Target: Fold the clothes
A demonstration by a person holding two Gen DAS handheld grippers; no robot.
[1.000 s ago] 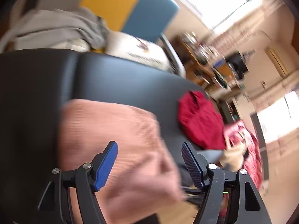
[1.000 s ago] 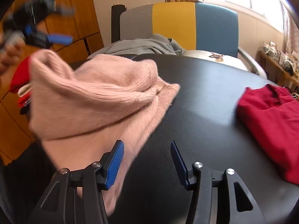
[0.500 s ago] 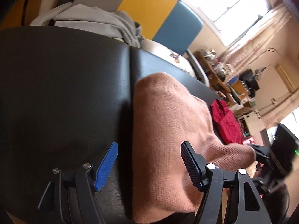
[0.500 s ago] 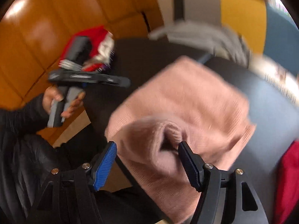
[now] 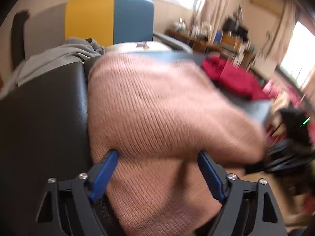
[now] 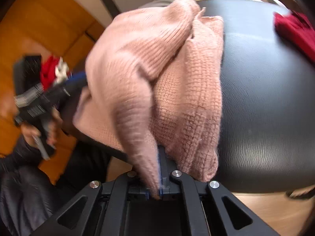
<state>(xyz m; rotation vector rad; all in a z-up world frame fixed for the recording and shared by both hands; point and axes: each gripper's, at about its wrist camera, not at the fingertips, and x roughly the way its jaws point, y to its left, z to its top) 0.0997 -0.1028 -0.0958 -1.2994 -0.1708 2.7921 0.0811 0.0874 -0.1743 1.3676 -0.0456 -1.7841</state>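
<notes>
A pink knit sweater (image 5: 157,108) lies bunched on the black table (image 5: 39,108), with its near part hanging over the front edge. My left gripper (image 5: 157,165) hangs over it with its jaws opening. The knit fills the gap between the blue fingers (image 5: 106,173), which do not pinch it. In the right wrist view, my right gripper (image 6: 160,157) is shut on a fold of the pink sweater (image 6: 177,88) at the table's (image 6: 265,108) near edge. A hand holds the left gripper (image 6: 39,98), blurred, at the left of that view.
A folded red garment (image 5: 236,78) lies at the far right of the table, also the red garment (image 6: 295,31) in the right wrist view. A grey garment (image 5: 59,59) is draped on a grey, yellow and blue chair (image 5: 108,19) behind the table. Wooden panels (image 6: 39,29) are at the left.
My right gripper has closed on a fold of the pink sweater at the table's near edge. My left gripper has come down onto the sweater, and its jaws now stand wider around the knit.
</notes>
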